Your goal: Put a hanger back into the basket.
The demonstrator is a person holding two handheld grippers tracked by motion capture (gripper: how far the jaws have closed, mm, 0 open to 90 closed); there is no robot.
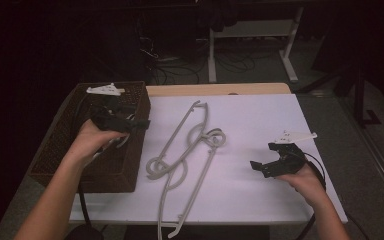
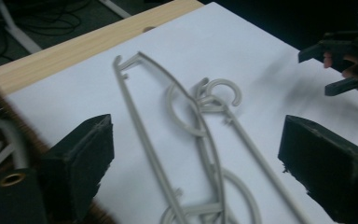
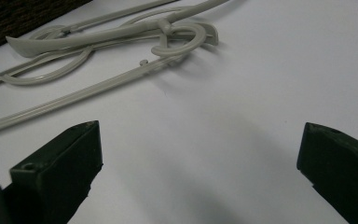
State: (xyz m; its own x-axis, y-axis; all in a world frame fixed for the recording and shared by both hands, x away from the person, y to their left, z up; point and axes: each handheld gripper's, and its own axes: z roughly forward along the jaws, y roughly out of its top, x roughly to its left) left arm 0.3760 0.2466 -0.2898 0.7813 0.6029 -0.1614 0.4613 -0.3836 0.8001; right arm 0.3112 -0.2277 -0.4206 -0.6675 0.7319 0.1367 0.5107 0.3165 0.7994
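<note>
High view: whole table (image 1: 260, 200) at once, white sheet on top with a strip of bare wood along the far edge, dark floor with cables and a white frame behind it.
Hangers: grey plastic hangers (image 1: 190, 155) lie in a tangle mid-table, hooks looped into each other, long bars running toward the near edge. Can't really count them, two at least.
Basket: dark woven basket (image 1: 80, 175) sits at the table's left side, just beside the hangers.
Left gripper: left gripper (image 1: 130, 125) hangs over the basket near its right wall, hand wrapped around it, grey plate on top. From up here the jaws are just a dark blob.
Left gripper view: this one sorts that out. Jaws stand wide apart with nothing between the pads, only hangers (image 2: 200, 140) on the white sheet farther off. Basket weave and some pale curved pieces, blurry, at the left edge, so can't tell what they are. The other gripper shows top right, far off.
Right gripper: right gripper (image 1: 267, 160) sits low over the sheet at the right side, well apart from the hangers, pointing toward them. Here you can see the jaws are spread.
Right gripper view: same story up close, jaws wide, bare white sheet between them. Hanger hooks (image 3: 182, 39) lie ahead at the top, plus a corner of the basket (image 3: 9, 18) top left. Nice low angle on the curled hooks that the overhead shot flattens.
</note>
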